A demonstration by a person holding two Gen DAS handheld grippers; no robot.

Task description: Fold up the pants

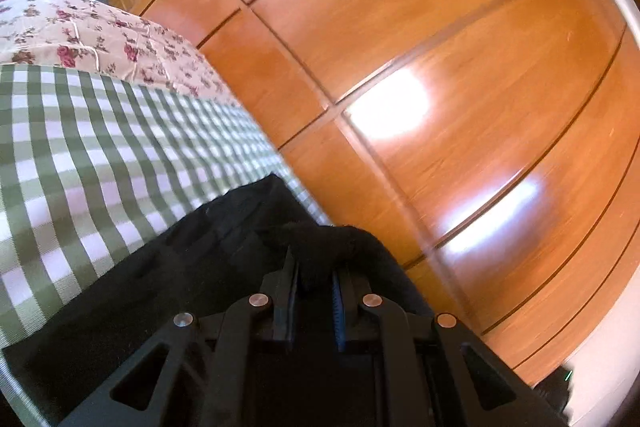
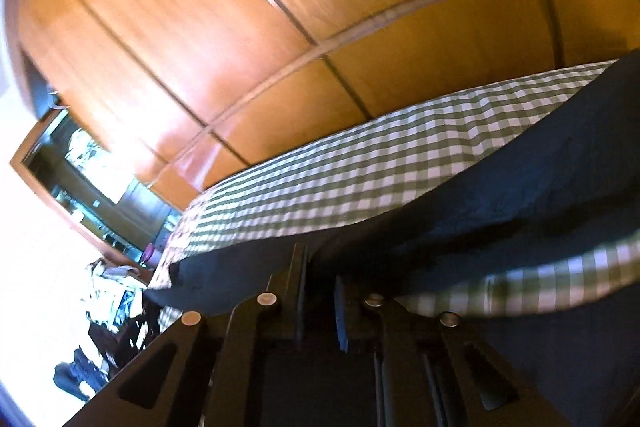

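Observation:
Dark pants (image 1: 168,267) lie on a bed with a green-and-white checked cover (image 1: 80,147). My left gripper (image 1: 316,267) is shut on a bunched edge of the pants, lifted near the bed's edge. In the right wrist view the pants (image 2: 520,179) stretch across the checked cover (image 2: 340,179) toward the right. My right gripper (image 2: 320,267) is shut on another edge of the pants, held above the bed. Both views are tilted and blurred.
A glossy wooden wardrobe (image 1: 440,67) stands close beside the bed and fills the background (image 2: 200,27). A floral cloth (image 1: 100,31) covers the bed's far end. Cluttered shelves and a bright window (image 2: 80,187) show at the left.

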